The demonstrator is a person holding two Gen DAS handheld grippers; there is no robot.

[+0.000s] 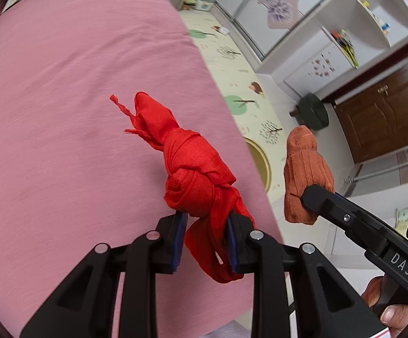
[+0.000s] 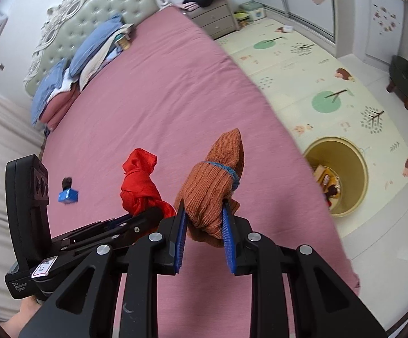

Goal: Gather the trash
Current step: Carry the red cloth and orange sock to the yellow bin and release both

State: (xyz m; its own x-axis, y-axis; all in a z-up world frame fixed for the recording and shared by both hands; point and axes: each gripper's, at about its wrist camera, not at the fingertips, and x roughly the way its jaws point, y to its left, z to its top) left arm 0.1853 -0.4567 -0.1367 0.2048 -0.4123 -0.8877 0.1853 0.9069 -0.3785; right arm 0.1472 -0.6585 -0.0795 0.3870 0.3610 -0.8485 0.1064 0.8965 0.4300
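My left gripper [image 1: 206, 219] is shut on a knotted red cloth [image 1: 192, 174], held in the air above the pink bed [image 1: 63, 112]. To its right my right gripper [image 1: 308, 194] holds a rolled orange sock [image 1: 305, 174]. In the right wrist view the right gripper [image 2: 204, 219] is shut on that orange sock [image 2: 212, 188], which has a blue band around it. The red cloth [image 2: 140, 183] and the left gripper [image 2: 147, 214] show just to its left. A yellow bin [image 2: 342, 174] with some items inside stands on the floor beside the bed.
A small blue box with a dark lump on it [image 2: 68, 194] lies on the pink bed [image 2: 147, 98]. Pillows [image 2: 91, 45] are piled at the headboard. A patterned play mat [image 2: 316, 84], a dark stool [image 2: 406, 79], a nightstand [image 2: 215, 17] and wardrobes fill the floor side.
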